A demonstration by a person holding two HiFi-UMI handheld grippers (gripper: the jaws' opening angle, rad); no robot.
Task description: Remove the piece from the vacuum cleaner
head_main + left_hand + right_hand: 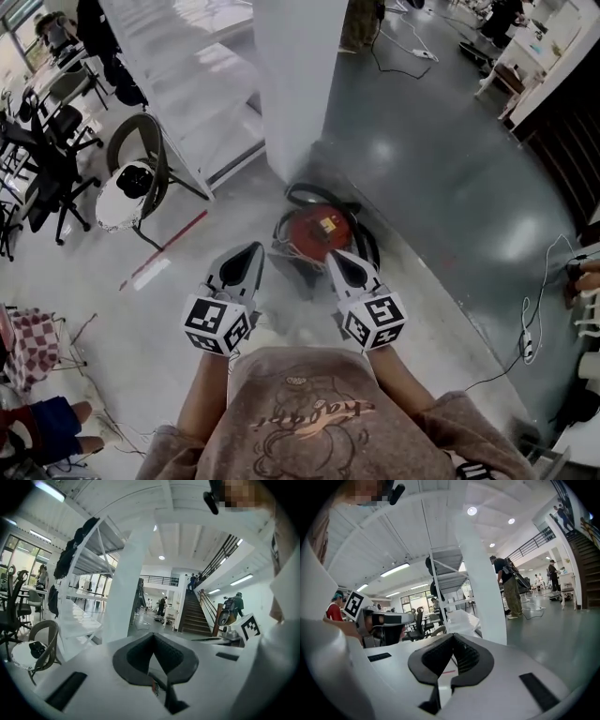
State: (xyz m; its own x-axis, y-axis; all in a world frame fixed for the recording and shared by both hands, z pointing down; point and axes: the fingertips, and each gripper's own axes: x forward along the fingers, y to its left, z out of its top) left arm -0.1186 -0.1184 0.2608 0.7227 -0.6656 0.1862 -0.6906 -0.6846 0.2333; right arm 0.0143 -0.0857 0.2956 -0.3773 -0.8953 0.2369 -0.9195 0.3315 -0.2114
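Left tool (251,251): jaws closed tight, nothing in them.
Right tool (334,257): jaws closed tight, nothing in them.
Vacuum cleaner (314,230): red, on the floor (441,187), just beyond both tools, near the white pillar (291,84).

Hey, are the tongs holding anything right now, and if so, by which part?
Nothing is held. The left tongs and the right tongs are both shut with nothing between their jaws. The red vacuum cleaner sits untouched beyond them.
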